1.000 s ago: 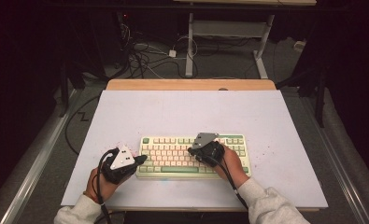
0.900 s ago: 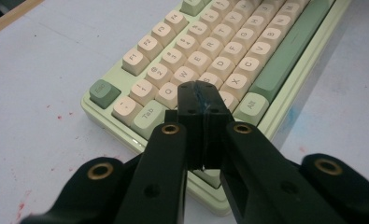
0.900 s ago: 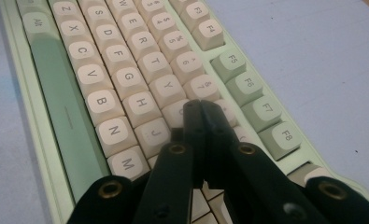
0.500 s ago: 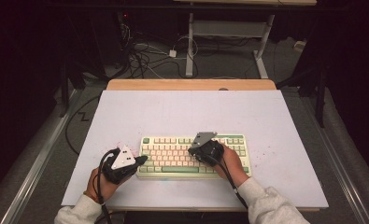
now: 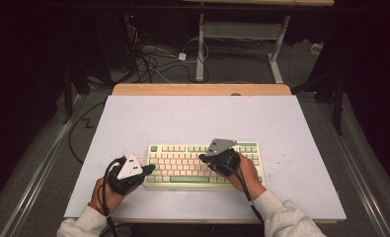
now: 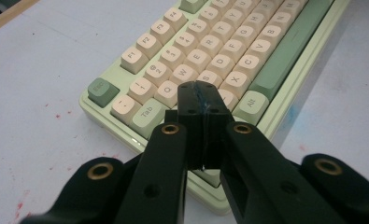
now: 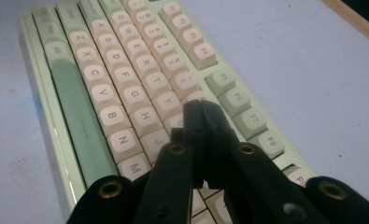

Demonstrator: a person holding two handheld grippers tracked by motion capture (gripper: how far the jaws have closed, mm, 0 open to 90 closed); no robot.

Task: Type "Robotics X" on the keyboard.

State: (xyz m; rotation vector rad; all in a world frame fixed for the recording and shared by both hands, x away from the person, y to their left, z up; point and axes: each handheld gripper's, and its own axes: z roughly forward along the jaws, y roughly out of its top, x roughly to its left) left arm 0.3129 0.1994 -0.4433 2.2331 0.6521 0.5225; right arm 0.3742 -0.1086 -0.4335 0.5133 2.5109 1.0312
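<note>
Near the front edge of the white surface (image 5: 192, 118), a little right of its middle, lies the keyboard (image 5: 182, 165), pale green in its case with cream keys and a darker green space bar along the side nearest the person. It sits flat, its long side running across the surface.

At its left end the left gripper (image 5: 148, 169) has its tips over the corner of the case; in the left gripper view the jaws are pressed together with nothing between them, and the left gripper (image 6: 198, 95) hangs above the keys around Q and A, beside Tab. Whether the tips touch a key cannot be told. The left hand (image 5: 108, 190) rests on the surface just off the keyboard's left end.

Over the right half of the keyboard the right gripper (image 5: 202, 158) points leftward across the keys, with its grey three-cornered plate (image 5: 220, 146) on top. In the right gripper view its jaws are likewise closed on nothing, and the right gripper (image 7: 198, 108) stands over the keys near Y, H and J. The right hand (image 5: 247, 173) lies over the keyboard's right end.

Small red specks (image 5: 133, 153) dot the surface left of the keyboard. Beyond the far edge runs a wooden strip (image 5: 202, 89), and cables (image 5: 153, 61) lie on the floor behind it.
</note>
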